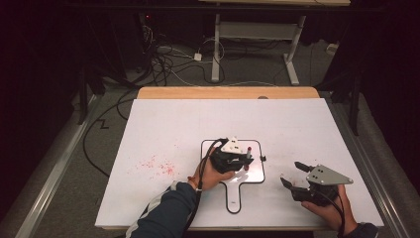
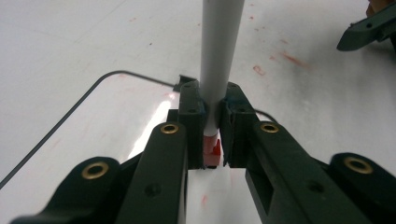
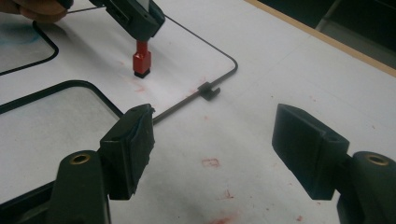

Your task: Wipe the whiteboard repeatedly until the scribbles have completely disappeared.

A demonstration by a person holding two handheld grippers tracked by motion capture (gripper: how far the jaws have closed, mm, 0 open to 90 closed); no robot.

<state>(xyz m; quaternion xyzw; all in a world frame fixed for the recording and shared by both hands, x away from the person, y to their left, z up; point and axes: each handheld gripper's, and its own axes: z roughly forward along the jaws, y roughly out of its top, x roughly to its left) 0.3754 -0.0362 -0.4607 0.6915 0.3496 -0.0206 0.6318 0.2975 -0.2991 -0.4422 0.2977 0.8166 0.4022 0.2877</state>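
Note:
A marker with a grey barrel [image 2: 219, 46] and a red end [image 3: 141, 60] stands nearly upright, its red end down on the small white board [image 1: 255, 176] with a black rim and a handle. My left gripper [image 2: 212, 116] is shut on the marker just above that red end; from above, the left gripper [image 1: 246, 159] sits over the board's right part. My right gripper [image 1: 291, 172] rests to the right of the board, open, with nothing between its jaws. In the right gripper view the right gripper [image 3: 215, 140] points toward the board's corner [image 3: 231, 60].
The board lies on a large white sheet [image 1: 307, 129] over a wooden table. Red smudges [image 1: 158, 166] mark the sheet left of the board, and more red marks [image 3: 212, 163] lie under my right gripper. Cables and a desk frame stand on the floor beyond.

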